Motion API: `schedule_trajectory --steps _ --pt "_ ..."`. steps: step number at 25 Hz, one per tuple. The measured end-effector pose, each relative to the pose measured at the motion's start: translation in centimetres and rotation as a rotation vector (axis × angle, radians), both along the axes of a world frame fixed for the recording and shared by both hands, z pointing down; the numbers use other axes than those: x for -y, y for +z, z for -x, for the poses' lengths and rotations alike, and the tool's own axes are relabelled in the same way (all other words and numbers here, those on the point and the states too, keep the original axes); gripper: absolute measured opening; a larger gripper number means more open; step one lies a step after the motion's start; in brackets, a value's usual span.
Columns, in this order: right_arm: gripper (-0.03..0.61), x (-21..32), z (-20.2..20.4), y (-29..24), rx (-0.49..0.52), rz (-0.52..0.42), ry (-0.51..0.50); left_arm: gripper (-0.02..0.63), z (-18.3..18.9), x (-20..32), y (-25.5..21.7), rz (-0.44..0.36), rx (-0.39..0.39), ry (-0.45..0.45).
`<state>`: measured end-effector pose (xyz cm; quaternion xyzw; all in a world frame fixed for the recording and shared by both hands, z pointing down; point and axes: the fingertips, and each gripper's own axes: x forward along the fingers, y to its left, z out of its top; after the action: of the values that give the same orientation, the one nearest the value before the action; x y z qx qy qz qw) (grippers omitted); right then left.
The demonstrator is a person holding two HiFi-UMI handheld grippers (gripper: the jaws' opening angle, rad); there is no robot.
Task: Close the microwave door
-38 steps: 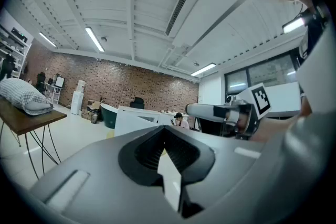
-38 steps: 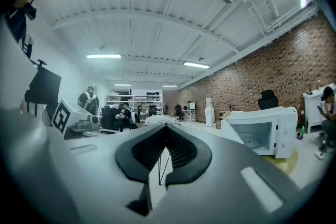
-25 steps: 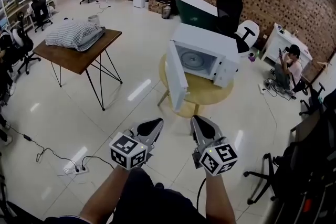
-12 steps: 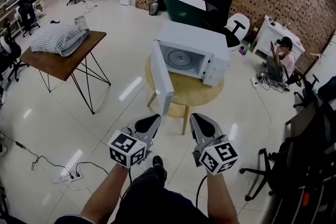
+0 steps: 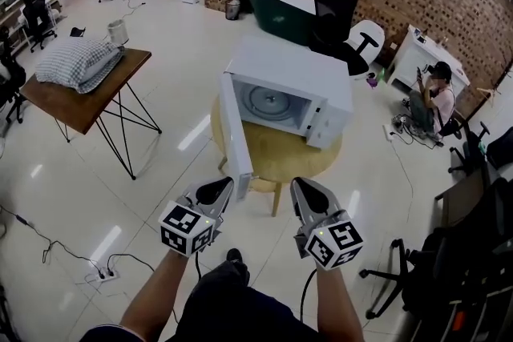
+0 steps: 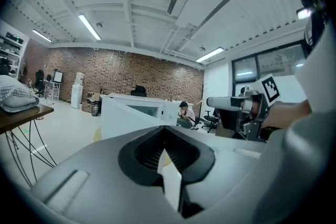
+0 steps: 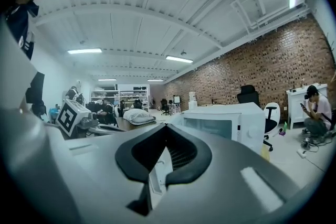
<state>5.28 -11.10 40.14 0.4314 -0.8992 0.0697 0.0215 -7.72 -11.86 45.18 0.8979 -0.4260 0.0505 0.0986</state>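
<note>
A white microwave [image 5: 292,80] stands on a round wooden table [image 5: 280,152]. Its door [image 5: 232,132] hangs wide open to the left, showing the glass turntable inside. My left gripper [image 5: 220,188] and right gripper [image 5: 303,188] hover side by side over the floor, short of the table's near edge, both shut and holding nothing. The left one sits just below the door's free edge. In the left gripper view the door [image 6: 123,118] rises behind the shut left gripper [image 6: 164,129]. The right gripper view shows the microwave [image 7: 226,120] past the shut right gripper [image 7: 165,127].
A wooden trestle table [image 5: 76,104] with a checked pillow [image 5: 72,60] stands at the left. Behind the microwave are a green bathtub [image 5: 280,8] and a black office chair [image 5: 335,4]. A person [image 5: 437,96] sits at the right. Cables and a power strip [image 5: 100,275] lie at the lower left.
The microwave and its table have drawn closer to me and the grippers. Both grippers stay shut and level. The door stays open.
</note>
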Motion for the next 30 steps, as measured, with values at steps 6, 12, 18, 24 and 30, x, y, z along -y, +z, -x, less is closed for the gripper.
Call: schedule_trajectory --steps 6,12,18,24,30 --pt "0.002 4.3 0.7 0.4 0.001 0.016 -0.046 0.006 0.9 3.5 0.5 0.012 0.03 -0.046" --pt "0.002 6.7 2.4 0.6 -0.01 0.019 -0.099 0.006 1.7 5.2 1.2 0.024 0.035 -0.07" --pt "0.002 8.6 2.7 0.7 -0.024 0.029 -0.114 0.006 1.8 6.5 1.8 0.038 0.02 -0.079" --pt "0.002 10.8 3.5 0.6 -0.01 0.031 -0.133 0.006 1.4 7.6 1.5 0.052 -0.014 -0.072" --pt "0.002 12.4 3.7 0.5 0.008 0.035 -0.18 0.006 0.7 8.0 1.5 0.048 0.01 -0.086"
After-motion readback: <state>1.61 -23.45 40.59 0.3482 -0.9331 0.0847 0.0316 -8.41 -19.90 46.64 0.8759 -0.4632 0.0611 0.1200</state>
